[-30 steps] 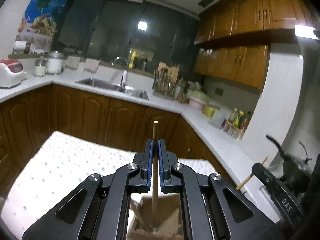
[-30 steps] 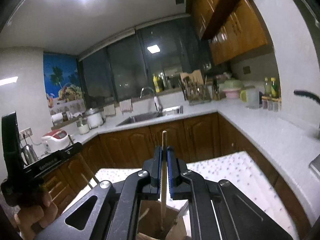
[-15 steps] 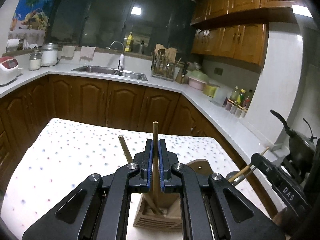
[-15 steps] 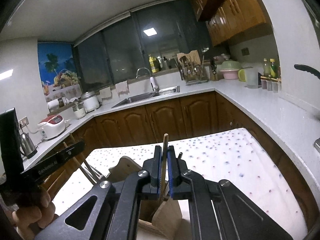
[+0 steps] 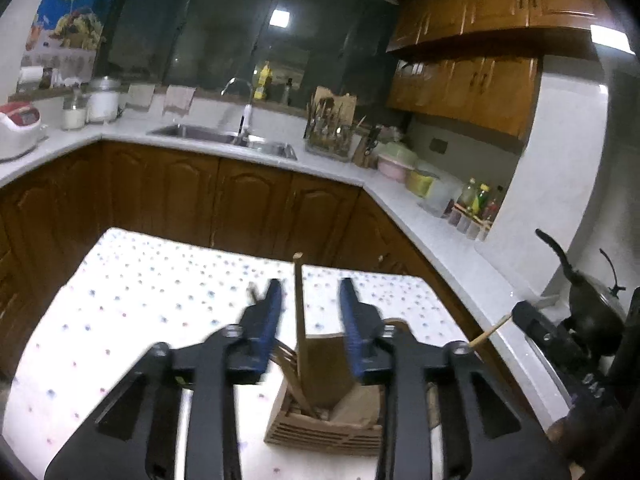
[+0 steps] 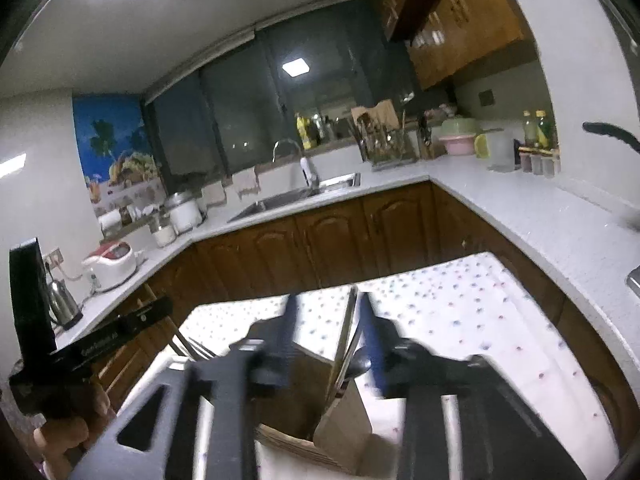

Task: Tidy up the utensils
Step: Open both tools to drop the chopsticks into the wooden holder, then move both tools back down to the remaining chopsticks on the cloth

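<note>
Dim kitchen with brown cabinets (image 5: 248, 200) under a white L-shaped counter (image 5: 404, 216), sink (image 5: 224, 136) below a dark window. Nearer, a table under a white dotted cloth (image 5: 132, 300). On the cloth, close to the cameras, a wooden utensil holder (image 5: 324, 412) with dividers, forks and a dark spoon leaning inside. Left gripper (image 5: 308, 316) just above the holder, jaws opening, blue pads clear of the wooden chopstick (image 5: 298, 312) standing upright between them with its lower end in the holder. Right gripper (image 6: 326, 332) likewise spreading, a pale chopstick (image 6: 346, 328) leaning in the gap, untouched, foot down in a compartment; which compartment, unclear.
</note>
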